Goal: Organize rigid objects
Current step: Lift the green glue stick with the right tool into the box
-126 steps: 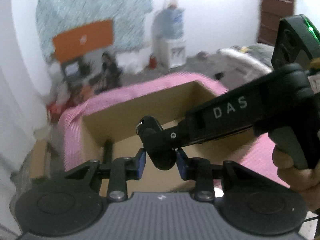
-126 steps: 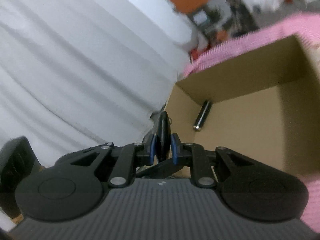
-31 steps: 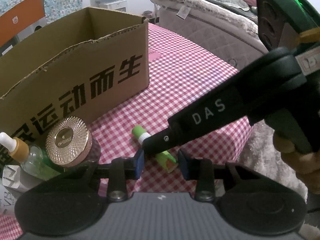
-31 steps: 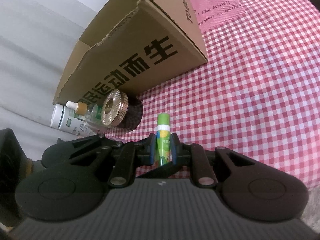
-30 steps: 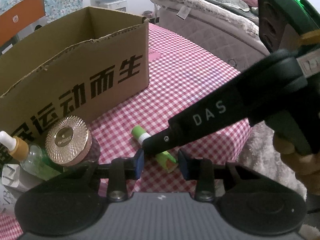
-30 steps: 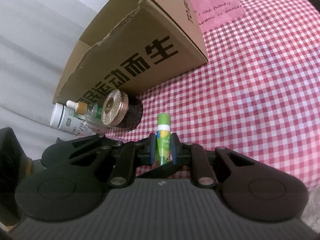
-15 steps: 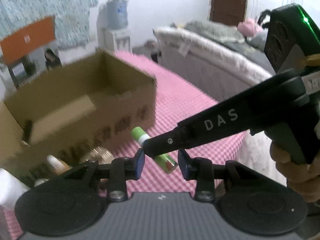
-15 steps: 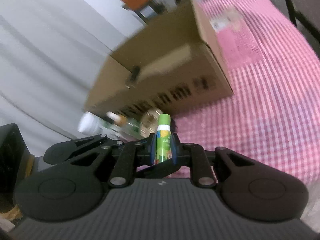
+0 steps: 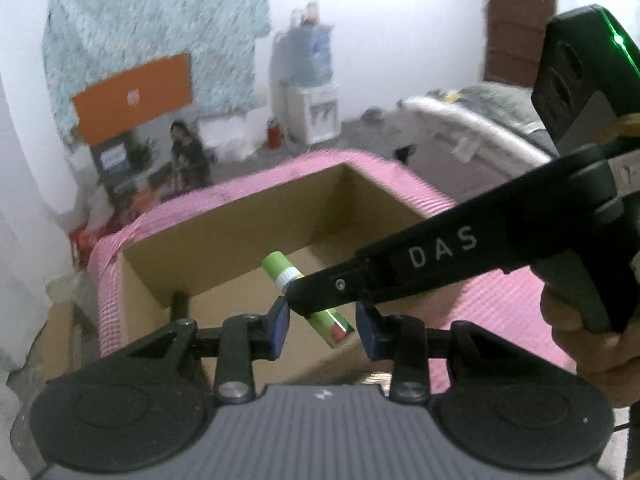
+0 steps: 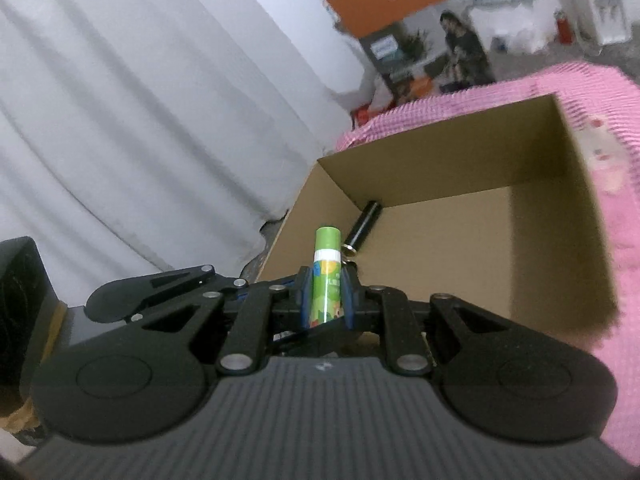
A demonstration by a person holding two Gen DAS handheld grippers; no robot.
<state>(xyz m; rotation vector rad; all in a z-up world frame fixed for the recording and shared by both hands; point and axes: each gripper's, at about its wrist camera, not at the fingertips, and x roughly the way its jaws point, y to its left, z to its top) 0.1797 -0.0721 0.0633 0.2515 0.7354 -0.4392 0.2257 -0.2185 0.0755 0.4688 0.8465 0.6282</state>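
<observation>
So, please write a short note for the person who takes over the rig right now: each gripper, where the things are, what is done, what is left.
Right gripper: shut on the green lip balm stick, held above the near edge of the open cardboard box.
Left gripper: holds nothing; its blue pads stand apart, with the right gripper's tip and the stick seen between them.
Box: stands on the pink checked cloth. One black tube already lies inside, in the far left corner.
Done: the black tube is in the box, the stick is picked up.
Left: lower the stick into the box and let go. Other things to sort are not in view now.
</observation>
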